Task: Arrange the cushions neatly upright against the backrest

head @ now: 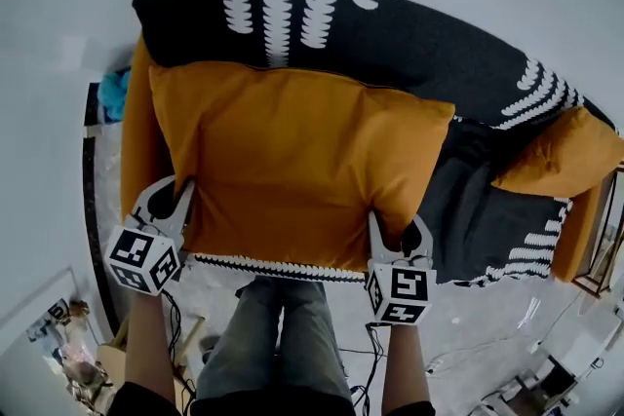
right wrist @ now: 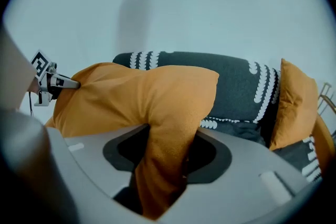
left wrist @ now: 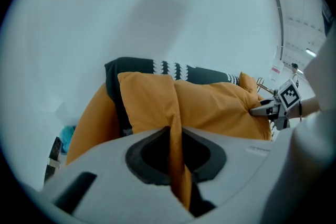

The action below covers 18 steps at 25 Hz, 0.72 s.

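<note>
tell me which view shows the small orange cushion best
The right gripper view: the small orange cushion stands upright at the sofa's end. The head view shows it only from above. In the left gripper view the big cushion hides most of it.

Big orange cushion (head: 292,161) held aloft; small orange cushion (head: 561,156) stands upright.

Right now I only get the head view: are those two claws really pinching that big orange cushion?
Observer: Yes. The left gripper view shows the left gripper shut on a thin fold of the big orange cushion.
Operator: And the other one?
Observer: The right gripper clamps a thick bunched corner of it, jaws wider apart.
Operator: Is the smaller cushion standing up?
Observer: In the right gripper view the smaller orange cushion stands on edge at the end of the sofa.
</note>
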{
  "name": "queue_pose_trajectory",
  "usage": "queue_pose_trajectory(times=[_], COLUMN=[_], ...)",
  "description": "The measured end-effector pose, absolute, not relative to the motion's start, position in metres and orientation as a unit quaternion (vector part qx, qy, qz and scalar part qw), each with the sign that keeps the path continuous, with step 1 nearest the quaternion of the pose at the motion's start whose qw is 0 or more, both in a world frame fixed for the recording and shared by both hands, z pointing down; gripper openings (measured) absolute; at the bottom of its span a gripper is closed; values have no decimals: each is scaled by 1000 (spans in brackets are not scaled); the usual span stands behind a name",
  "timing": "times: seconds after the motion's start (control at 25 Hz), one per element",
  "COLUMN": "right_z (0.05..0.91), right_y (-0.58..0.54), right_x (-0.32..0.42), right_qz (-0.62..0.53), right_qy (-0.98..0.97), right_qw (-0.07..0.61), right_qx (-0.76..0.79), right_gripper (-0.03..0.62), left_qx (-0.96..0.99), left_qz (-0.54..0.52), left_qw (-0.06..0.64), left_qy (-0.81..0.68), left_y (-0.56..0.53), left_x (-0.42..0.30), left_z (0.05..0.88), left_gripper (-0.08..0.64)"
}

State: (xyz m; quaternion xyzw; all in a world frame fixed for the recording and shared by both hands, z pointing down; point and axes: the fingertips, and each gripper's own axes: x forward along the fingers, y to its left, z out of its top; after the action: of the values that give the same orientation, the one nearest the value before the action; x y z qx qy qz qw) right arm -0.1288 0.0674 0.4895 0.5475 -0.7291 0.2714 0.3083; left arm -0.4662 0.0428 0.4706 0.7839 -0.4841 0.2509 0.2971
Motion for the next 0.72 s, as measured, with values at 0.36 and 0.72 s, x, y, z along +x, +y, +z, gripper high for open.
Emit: queue_pose_trajectory(times=[0.36,0.72], right_z=[415,428], right_y=[-16,-67], right_x=[-118,-110], right_qz=[192,183], right_qy=[-757,-771], right_qw=[250,248], right_qx=[572,558], right_gripper=[232,244], left_qx=[813,816], left_qz=[198,209], left_qw=[214,198], left_qy=[-503,-502], left_y=[-36,-80], left_x=[-456,-451], left_z=[395,408], left_gripper=[34,37])
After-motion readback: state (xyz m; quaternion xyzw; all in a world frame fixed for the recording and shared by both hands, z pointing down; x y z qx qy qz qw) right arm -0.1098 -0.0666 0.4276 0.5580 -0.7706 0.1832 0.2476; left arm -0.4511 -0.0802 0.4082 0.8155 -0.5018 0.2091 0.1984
